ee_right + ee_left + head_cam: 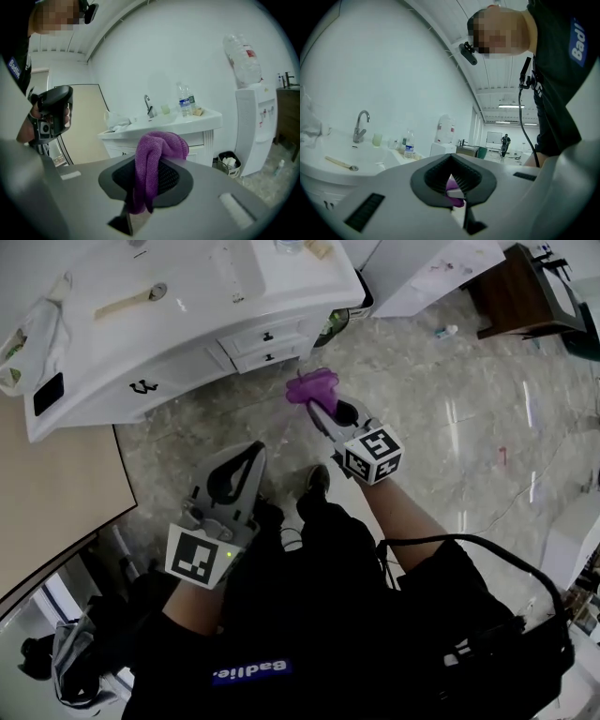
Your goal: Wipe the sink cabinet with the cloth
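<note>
Pinching the cloth (pixel 312 386) so a wad leads, the right gripper (pixel 317 405) is facing the sink cabinet (pixel 178 367) while the left gripper (pixel 253 454) is idling closed and empty.

Head view: mounted on the head, aimed steeply down, with left claw (pixel 253 454) and right claw (pixel 315 407) close below and the sink cabinet (pixel 178 371) seen from above. Gripper views: set low and close behind each claw, aimed along it and slightly upward. Shared by all three: the sink cabinet.
</note>
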Motion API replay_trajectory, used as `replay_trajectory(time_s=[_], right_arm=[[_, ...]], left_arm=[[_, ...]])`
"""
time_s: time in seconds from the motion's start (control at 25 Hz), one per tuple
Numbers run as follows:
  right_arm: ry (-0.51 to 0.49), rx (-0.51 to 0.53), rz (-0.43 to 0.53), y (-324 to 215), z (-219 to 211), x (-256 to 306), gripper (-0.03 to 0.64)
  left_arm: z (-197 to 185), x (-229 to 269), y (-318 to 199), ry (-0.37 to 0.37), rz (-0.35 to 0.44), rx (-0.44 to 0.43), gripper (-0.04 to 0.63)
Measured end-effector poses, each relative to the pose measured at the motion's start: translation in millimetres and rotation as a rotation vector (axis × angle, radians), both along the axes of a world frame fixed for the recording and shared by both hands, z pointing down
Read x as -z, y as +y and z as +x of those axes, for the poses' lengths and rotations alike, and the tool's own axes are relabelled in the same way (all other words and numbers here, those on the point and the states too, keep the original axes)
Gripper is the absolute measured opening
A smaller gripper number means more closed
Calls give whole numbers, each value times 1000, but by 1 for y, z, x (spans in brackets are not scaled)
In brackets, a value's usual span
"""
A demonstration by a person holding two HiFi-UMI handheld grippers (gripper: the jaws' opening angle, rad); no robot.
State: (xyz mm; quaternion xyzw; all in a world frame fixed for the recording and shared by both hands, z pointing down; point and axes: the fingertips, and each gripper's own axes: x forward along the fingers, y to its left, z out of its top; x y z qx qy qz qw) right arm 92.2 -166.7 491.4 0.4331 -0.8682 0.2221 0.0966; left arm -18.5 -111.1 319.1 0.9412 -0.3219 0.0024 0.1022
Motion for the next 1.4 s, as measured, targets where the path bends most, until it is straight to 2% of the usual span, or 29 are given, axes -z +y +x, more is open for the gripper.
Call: replay_trajectory(time_s=[0.2,0.44,0.76,1.12,1.4], right_arm=[[52,-88,-4,-68,38,-70,61],[117,-183,-37,-132,77,-142,61],[197,-244,16,-196,104,-183,61],[257,-208,93,-232,80,-197,61],[222,-98,171,-222,14,-188,61]], left_arm=[[14,-63,-28,-47,12,9,5],[22,-123,-52,-49,7,16,5],[23,-202,-77,-53,4,24,5],[20,-266,-91,-44,34,17,5],[6,-307,-92,-41,58,29,5]])
